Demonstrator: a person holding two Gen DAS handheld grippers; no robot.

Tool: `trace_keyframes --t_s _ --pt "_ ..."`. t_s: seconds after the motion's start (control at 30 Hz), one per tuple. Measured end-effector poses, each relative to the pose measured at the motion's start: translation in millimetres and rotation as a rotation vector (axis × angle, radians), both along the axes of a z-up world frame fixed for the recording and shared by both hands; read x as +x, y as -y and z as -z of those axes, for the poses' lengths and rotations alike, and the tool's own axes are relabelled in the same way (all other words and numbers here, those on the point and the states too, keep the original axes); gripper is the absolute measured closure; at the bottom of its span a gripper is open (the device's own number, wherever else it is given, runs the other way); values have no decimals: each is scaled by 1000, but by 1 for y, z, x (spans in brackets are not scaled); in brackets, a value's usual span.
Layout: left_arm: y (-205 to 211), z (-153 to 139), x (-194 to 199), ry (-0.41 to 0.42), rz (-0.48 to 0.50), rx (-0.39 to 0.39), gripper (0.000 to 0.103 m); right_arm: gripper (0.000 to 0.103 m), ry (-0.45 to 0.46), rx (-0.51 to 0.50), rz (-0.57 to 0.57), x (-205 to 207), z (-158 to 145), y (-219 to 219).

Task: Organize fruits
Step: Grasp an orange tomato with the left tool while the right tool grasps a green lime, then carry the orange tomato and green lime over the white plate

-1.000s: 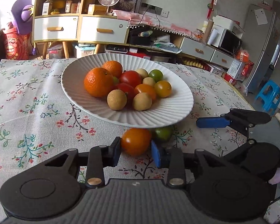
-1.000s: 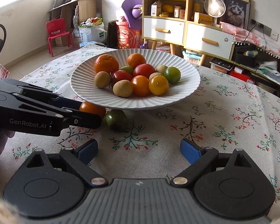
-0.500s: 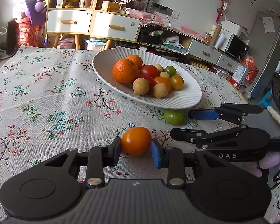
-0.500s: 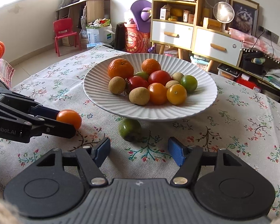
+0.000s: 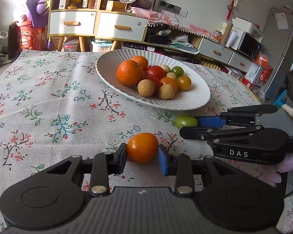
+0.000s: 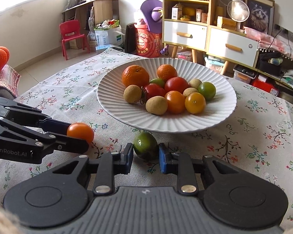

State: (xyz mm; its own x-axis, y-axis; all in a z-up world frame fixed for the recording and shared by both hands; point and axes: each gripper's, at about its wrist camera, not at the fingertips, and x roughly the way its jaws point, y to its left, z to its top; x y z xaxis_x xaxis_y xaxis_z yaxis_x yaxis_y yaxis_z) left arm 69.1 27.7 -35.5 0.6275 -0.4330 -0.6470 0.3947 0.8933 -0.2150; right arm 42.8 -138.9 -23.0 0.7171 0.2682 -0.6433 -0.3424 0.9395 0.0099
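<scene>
Here floral tablecloth (image 5: 48,97), shelving behind; left gripper (image 5: 142,156) clamps orange tomato (image 5: 142,147), right gripper (image 6: 146,157) brackets green tomato (image 6: 145,145).

green fruit (image 5: 186,121) partly behind fingers (image 5: 211,121)

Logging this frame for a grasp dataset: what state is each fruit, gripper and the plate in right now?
Left hand-held gripper: shut on orange tomato.
Orange tomato: gripped, off the plate.
Right hand-held gripper: fingers flank green fruit; contact unclear.
Green fruit: on the tablecloth beside the plate's near rim.
White plate: upright, holding mixed fruit.
Cabinet drawers: closed.
</scene>
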Motion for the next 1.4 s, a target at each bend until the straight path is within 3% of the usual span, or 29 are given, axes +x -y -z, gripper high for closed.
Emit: trace_keyframes --t_s 0.47,0.87,1.4 --pt "4 -24 -13 19 10 -45 79 79 6 28 53 -25 -28 14" --pt "36 -44 -3 66 23 -54 79 79 71 64 124 -2 -39 34" --pt "75 -35 31 35 10 -41 79 79 31 110 151 33 -32 61"
